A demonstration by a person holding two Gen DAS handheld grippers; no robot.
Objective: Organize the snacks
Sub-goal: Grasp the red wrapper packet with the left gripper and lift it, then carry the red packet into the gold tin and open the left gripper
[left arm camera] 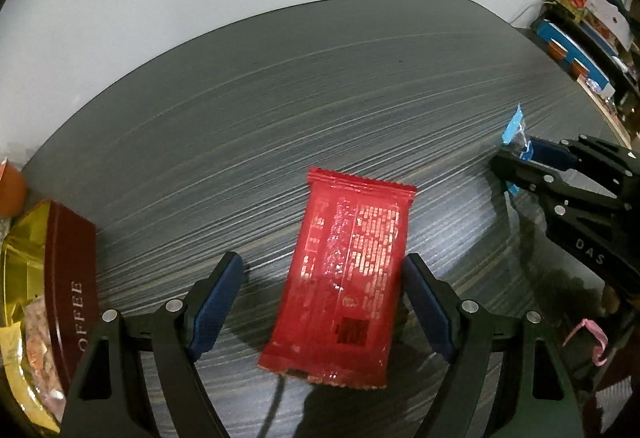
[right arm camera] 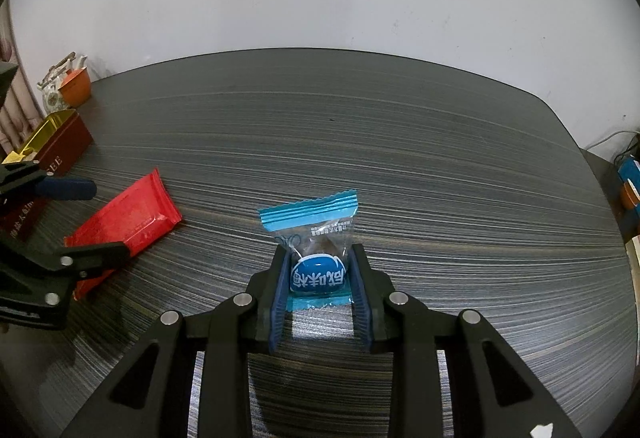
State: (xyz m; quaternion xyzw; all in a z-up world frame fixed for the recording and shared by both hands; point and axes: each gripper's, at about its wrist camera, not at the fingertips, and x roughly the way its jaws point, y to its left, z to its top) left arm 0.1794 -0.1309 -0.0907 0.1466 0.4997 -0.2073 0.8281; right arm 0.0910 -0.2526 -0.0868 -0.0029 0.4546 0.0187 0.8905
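A red snack packet (left arm camera: pixel 348 274) lies flat on the dark striped table (left arm camera: pixel 320 98), back side up. My left gripper (left arm camera: pixel 324 266) is open, its blue-padded fingers on either side of the packet's lower half, the right pad close to its edge. My right gripper (right arm camera: pixel 320 258) is shut on a small blue and clear candy packet (right arm camera: pixel 316 254), held just above the table. The red packet also shows in the right wrist view (right arm camera: pixel 124 226), with the left gripper (right arm camera: pixel 100 220) around it. The right gripper appears at the right of the left wrist view (left arm camera: pixel 516 170).
A dark red coffee tin (left arm camera: pixel 68 278) with gold lining and snacks inside stands at the left; it also shows in the right wrist view (right arm camera: pixel 56 142). A teapot and orange cup (right arm camera: pixel 68 86) sit at the back left. Shelves with boxes (left arm camera: pixel 580 38) stand beyond the table's right edge.
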